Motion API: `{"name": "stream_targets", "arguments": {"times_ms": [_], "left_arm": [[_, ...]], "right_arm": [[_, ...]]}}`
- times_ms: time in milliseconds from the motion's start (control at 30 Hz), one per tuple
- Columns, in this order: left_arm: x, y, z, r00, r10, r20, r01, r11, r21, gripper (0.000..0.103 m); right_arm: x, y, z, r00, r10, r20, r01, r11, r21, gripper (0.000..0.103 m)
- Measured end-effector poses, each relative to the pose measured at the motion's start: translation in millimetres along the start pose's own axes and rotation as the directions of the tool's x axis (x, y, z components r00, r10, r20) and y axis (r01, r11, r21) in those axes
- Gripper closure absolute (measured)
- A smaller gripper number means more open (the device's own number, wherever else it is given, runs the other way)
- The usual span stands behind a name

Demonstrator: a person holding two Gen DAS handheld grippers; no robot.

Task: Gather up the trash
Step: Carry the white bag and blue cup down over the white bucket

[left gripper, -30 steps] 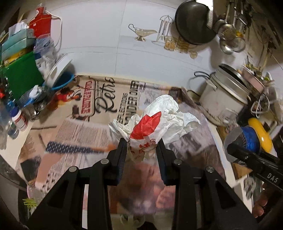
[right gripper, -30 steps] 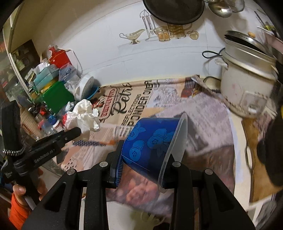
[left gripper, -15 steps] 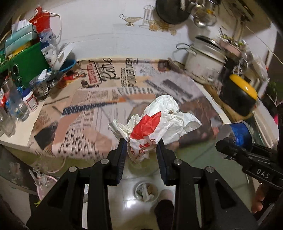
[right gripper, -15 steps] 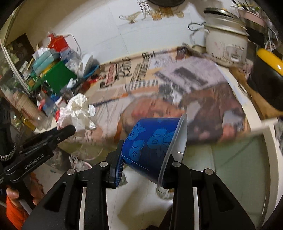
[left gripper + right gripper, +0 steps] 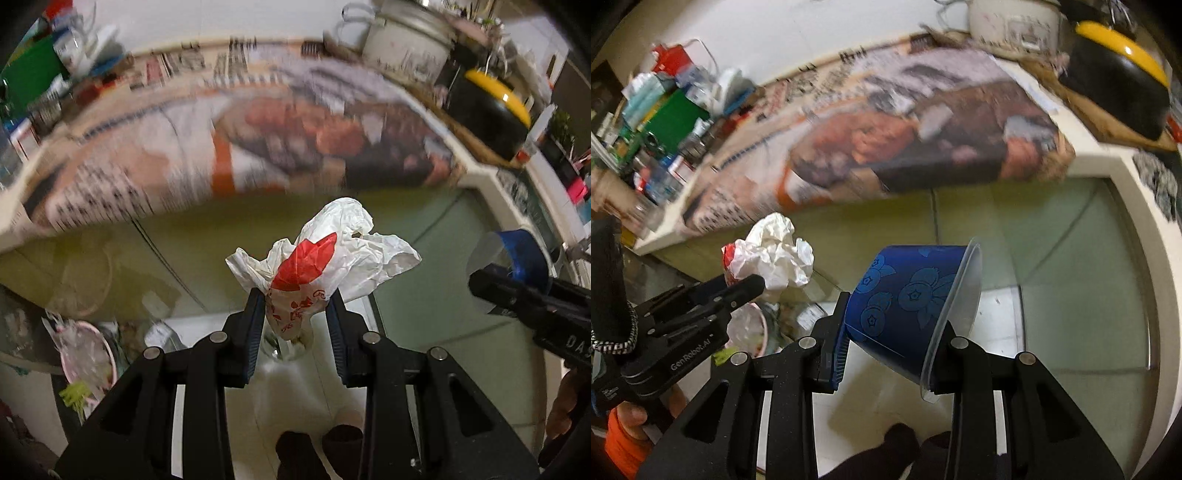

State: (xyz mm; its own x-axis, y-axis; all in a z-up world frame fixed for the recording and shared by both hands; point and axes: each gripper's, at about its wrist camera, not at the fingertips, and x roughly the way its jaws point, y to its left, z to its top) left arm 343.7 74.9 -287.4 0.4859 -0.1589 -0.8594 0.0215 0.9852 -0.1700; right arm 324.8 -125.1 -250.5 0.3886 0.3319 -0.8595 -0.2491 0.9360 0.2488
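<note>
My left gripper (image 5: pixel 295 325) is shut on a crumpled white and red plastic bag (image 5: pixel 317 258) and holds it in the air in front of the counter, above the floor. The bag also shows in the right wrist view (image 5: pixel 775 254). My right gripper (image 5: pixel 892 347) is shut on a blue plastic cup (image 5: pixel 905 306) with a blueberry print and a clear rim, tilted on its side. The cup also shows at the right of the left wrist view (image 5: pixel 517 258). A pink bin with a plastic liner (image 5: pixel 86 354) stands on the floor at lower left.
The counter (image 5: pixel 491 181), covered in newspaper (image 5: pixel 258 140), runs across the top and down the right. A rice cooker (image 5: pixel 406 40), a black and yellow pot (image 5: pixel 487 103) and a green box (image 5: pixel 29 74) with bottles stand on it. Greenish cabinet fronts (image 5: pixel 1052 240) lie below.
Both grippers have pulled back from the counter and lowered, each keeping its hold. The view now takes in cabinet fronts, floor and the pink bin.
</note>
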Motion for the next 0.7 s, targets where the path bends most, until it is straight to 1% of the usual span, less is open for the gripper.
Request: {"name": "stream_targets", "arguments": {"times_ms": [100,267,500,700], "left_arm": [[40.3,-4.4,-19.0,0.999,0.019,-0.038,-0.019,1.000,-0.003,0.070],[116.0,-8.6,-52.7,0.997,0.049,-0.062,-0.051,0.998,-0.041,0.070],[232.7,3.7,-111.9,0.992,0.062,-0.114,-0.077,0.988,-0.134,0.070],[339.1,23.6,-162.3,0.978,0.055,-0.202,-0.093,0.979,-0.181,0.070]], "right_arm": [[24.8,-17.7,-11.3,1.000,-0.009,-0.022,0.009,1.000,-0.012,0.073],[79.8,-50.0,-31.4,0.999,0.005,-0.039,-0.007,0.999,-0.048,0.073],[186.3,-92.4,-61.4,0.997,0.045,-0.066,-0.048,0.998,-0.043,0.073],[275.8,-108.8,-96.2,0.994,0.075,-0.085,-0.079,0.996,-0.044,0.073]]}}
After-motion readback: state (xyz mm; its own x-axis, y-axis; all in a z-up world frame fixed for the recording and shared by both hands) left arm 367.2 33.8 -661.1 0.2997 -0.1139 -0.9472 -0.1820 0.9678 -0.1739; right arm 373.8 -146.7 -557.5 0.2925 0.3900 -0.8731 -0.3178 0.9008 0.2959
